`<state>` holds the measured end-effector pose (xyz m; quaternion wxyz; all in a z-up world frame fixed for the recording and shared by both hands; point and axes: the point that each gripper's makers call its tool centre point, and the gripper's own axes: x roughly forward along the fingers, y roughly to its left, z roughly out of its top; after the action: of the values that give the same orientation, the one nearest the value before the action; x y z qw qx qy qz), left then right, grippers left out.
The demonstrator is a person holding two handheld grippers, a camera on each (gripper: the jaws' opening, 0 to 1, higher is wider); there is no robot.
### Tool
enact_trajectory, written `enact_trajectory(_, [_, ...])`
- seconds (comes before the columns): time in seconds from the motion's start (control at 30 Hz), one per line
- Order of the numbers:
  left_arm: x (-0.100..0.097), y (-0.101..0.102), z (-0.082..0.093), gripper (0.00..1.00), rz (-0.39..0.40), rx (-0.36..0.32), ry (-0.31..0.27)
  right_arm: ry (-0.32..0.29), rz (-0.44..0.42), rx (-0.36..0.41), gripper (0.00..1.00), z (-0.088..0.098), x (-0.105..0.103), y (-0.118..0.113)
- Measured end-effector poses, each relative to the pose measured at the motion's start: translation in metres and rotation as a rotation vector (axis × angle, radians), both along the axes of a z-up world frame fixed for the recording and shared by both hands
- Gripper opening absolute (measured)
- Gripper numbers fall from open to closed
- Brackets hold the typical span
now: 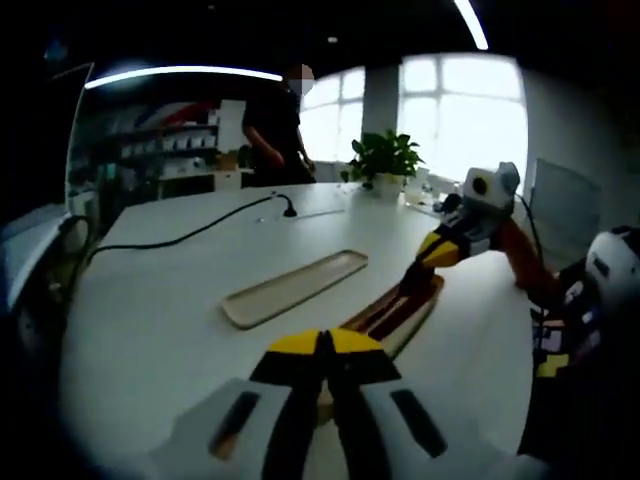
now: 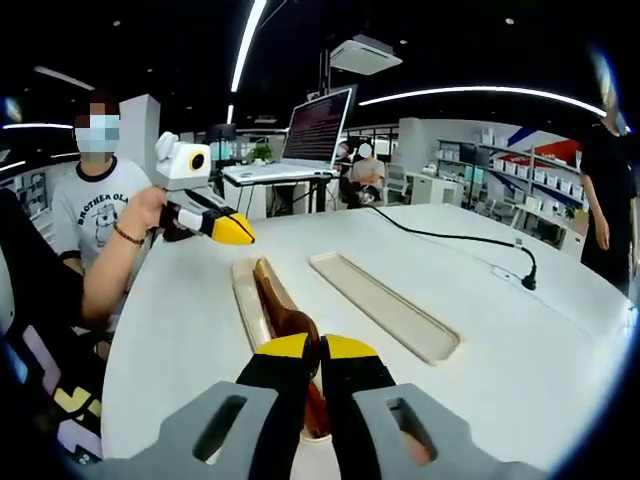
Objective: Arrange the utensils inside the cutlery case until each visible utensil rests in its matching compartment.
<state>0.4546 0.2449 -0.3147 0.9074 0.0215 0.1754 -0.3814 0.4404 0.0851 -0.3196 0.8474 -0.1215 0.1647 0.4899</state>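
Observation:
A narrow beige cutlery case [image 2: 243, 300] lies on the white table with dark wooden utensils [image 2: 272, 292] in it. My right gripper [image 2: 320, 348] is at the case's near end, jaws shut on a wooden utensil whose brown end shows between them. A second, empty beige tray [image 2: 385, 305] lies beside the case. My left gripper [image 2: 238, 232], held in a hand, hovers shut above the far end. In the left gripper view, my left gripper [image 1: 322, 345] is shut over one end of the case [image 1: 428, 306], and the right gripper [image 1: 415, 283] touches the utensils [image 1: 390, 308]; the empty tray [image 1: 295, 288] lies to the left.
A black cable [image 1: 200, 232] with a plug [image 2: 530, 280] runs across the table [image 1: 150, 330]. A potted plant [image 1: 385, 158] stands at one edge and a laptop [image 2: 320, 125] on a desk behind. One person [image 2: 100, 215] sits close by, another [image 1: 275, 125] stands beyond the table.

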Motion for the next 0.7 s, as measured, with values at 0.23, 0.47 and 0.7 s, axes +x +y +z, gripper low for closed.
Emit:
enact_trajectory(0.23, [0.002,-0.008,-0.009,0.01,-0.015,0.015,0.024,0.065,-0.001,-0.002,0.02,-0.010,-0.003,0.001])
enact_trajectory(0.47, [0.000,-0.011,-0.010,0.02,-0.020,0.021,0.028,0.078,0.000,-0.016,0.03,-0.016,-0.006,0.000])
enact_trajectory(0.7, [0.000,-0.012,-0.010,0.02,-0.018,0.020,0.029,0.071,0.002,-0.028,0.04,-0.020,-0.006,0.000])
